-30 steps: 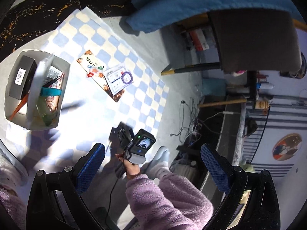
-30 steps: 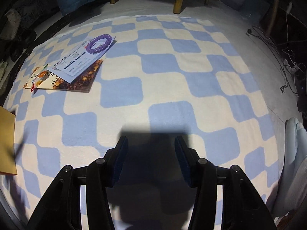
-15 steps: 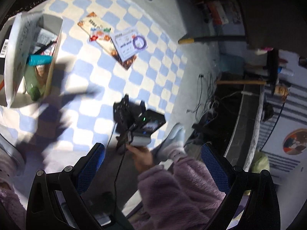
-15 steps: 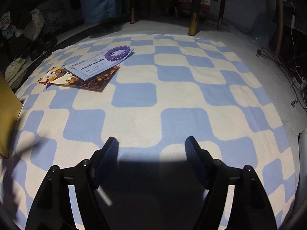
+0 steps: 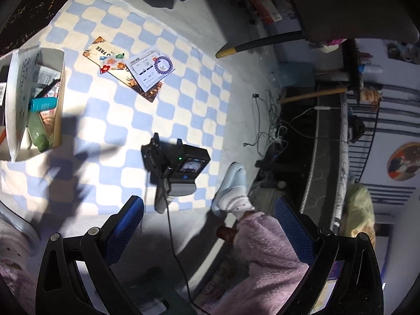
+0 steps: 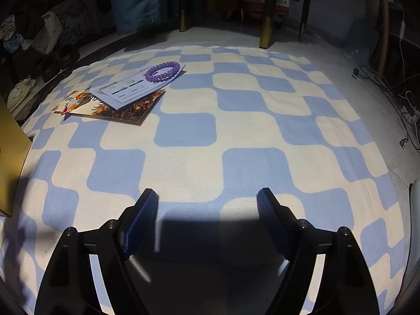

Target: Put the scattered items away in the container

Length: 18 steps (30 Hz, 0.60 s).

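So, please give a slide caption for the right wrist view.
Right gripper opening, empty, over checked mat; purple bracelet on papers.

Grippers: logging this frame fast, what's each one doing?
Left gripper: open, holding nothing.
Right gripper: jaws opening, nothing between them.

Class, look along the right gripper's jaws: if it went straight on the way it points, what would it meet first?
Probably bare checkered mat: nothing lies between the opening jaws of the right gripper, and the purple bracelet sits farther off, left.
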Tool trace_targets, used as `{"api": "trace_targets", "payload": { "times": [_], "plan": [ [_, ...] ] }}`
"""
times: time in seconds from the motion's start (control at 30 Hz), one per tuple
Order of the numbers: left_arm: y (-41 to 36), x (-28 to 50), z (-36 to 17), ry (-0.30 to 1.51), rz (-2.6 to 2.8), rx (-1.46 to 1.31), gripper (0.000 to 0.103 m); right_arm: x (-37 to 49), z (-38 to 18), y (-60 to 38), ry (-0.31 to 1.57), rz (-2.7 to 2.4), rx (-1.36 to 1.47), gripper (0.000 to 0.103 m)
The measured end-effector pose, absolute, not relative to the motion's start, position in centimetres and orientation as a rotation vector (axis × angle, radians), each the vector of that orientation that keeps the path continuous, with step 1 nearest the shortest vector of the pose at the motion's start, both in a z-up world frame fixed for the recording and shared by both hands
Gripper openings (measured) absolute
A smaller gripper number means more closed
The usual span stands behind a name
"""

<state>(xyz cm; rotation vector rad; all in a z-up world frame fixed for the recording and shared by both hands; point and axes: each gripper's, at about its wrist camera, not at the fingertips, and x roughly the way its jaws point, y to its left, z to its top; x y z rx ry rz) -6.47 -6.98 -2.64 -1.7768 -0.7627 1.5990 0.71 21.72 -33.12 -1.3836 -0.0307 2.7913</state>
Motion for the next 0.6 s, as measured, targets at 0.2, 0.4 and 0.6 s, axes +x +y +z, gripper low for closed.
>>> {"api": "trace_targets", "payload": {
  "times": [0.2, 0.4, 0.6],
  "plan": [
    [-7.3, -5.8, -5.5, -0.768, 1.602, -1.858, 0.1, 0.7, -33.1, 21.7, -0.03, 2.791, -1.383, 0.08],
    [-8.2, -5.4, -5.3, -0.82, 1.644, -1.88, 0.1, 0.7, -33.1, 21.7, -0.03, 2.791, -1.383, 0.08],
    [-8.1, -5.2, -5.2, -0.837, 1.628, -1.875, 0.1, 0.7, -33.1, 21.7, -0.03, 2.791, -1.383, 0.08]
  ]
}}
